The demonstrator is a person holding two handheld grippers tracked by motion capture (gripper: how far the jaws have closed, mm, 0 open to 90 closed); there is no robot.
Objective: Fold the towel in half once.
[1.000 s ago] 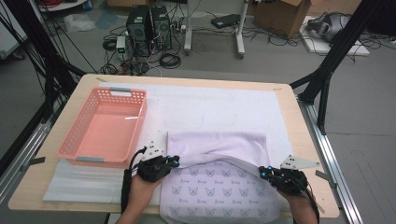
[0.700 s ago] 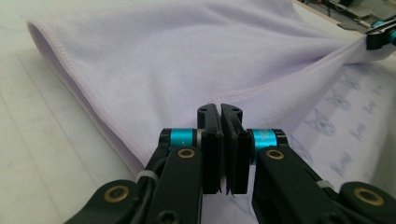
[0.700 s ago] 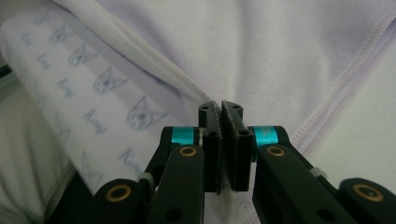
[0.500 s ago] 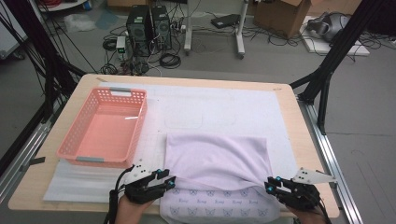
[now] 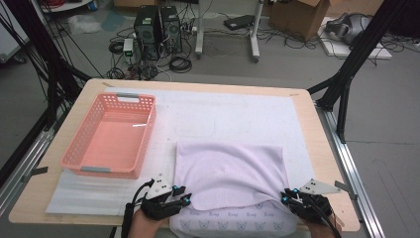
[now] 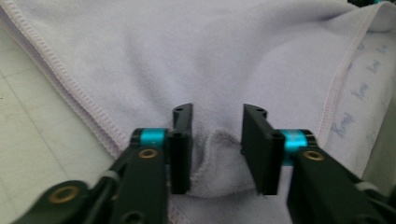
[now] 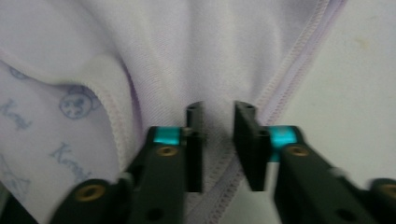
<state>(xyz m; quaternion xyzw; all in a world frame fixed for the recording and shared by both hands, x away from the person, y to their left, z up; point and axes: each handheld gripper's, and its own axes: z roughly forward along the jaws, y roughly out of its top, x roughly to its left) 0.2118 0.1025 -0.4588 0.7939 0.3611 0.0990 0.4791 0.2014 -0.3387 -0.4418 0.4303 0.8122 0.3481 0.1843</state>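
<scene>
A lavender towel (image 5: 230,168) lies folded on the near half of the table, its upper layer drawn toward me over a layer printed with small blue motifs (image 5: 233,218). My left gripper (image 5: 181,196) sits at the upper layer's near left corner. In the left gripper view its jaws stand apart around a loose hump of towel (image 6: 219,144). My right gripper (image 5: 289,196) is at the near right corner. Its jaws (image 7: 218,135) show a narrower gap, and the stitched hem (image 7: 289,70) runs between them.
A pink plastic basket (image 5: 109,139) stands empty on the left of the table. A white mat (image 5: 237,116) covers the tabletop under the towel, and a pale foam sheet (image 5: 89,193) lies in front of the basket. The table's near edge is right behind both grippers.
Both grippers have drawn back toward the near table edge, pulling the towel's upper layer over the printed layer. The visible printed strip has shrunk.
</scene>
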